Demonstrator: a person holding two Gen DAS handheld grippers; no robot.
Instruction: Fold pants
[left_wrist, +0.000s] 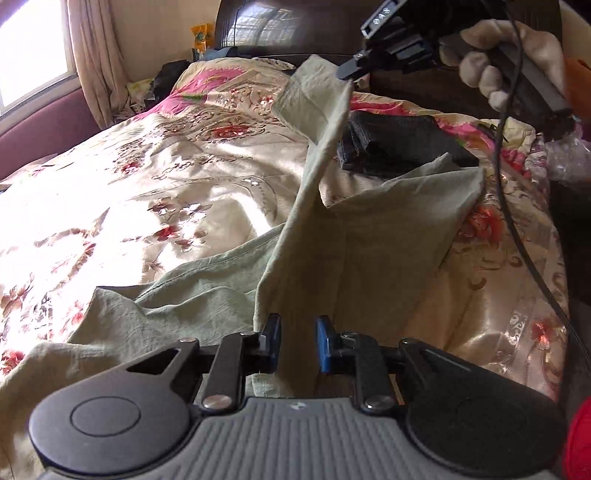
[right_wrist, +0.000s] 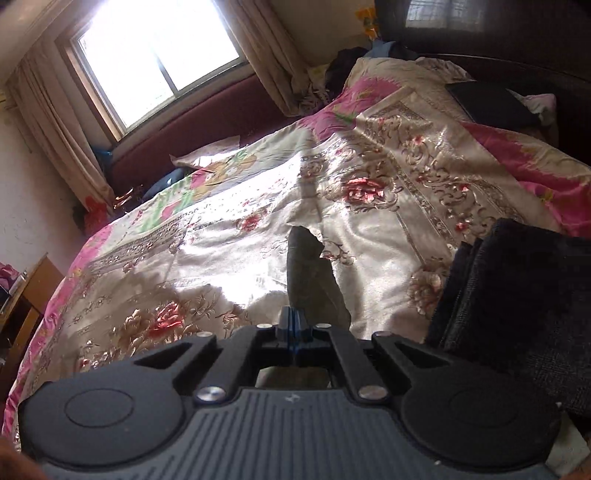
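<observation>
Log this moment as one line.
right tongs: shut on pants, leg lifted | left tongs: open over pants | folded black garment beside

A floral bedspread (right_wrist: 258, 236) in cream, gold and pink covers the bed and serves as the landmark. On it, toward the headboard side, lies a folded black garment (left_wrist: 402, 142), also seen at the right edge of the right wrist view. A dark wooden headboard (left_wrist: 288, 26) stands beyond the bedspread's far end. Against it a flat dark pad (right_wrist: 491, 101) rests on the bedspread. A yellow packet (left_wrist: 201, 37) stands near the headboard's corner, above a heap of dark clothes (left_wrist: 168, 75). Beside the bedspread runs a maroon padded bench (right_wrist: 207, 127) under a bright window (right_wrist: 155, 62) framed by beige curtains (left_wrist: 98, 59). A wooden cabinet (right_wrist: 26, 306) stands off the bedspread's foot corner.
</observation>
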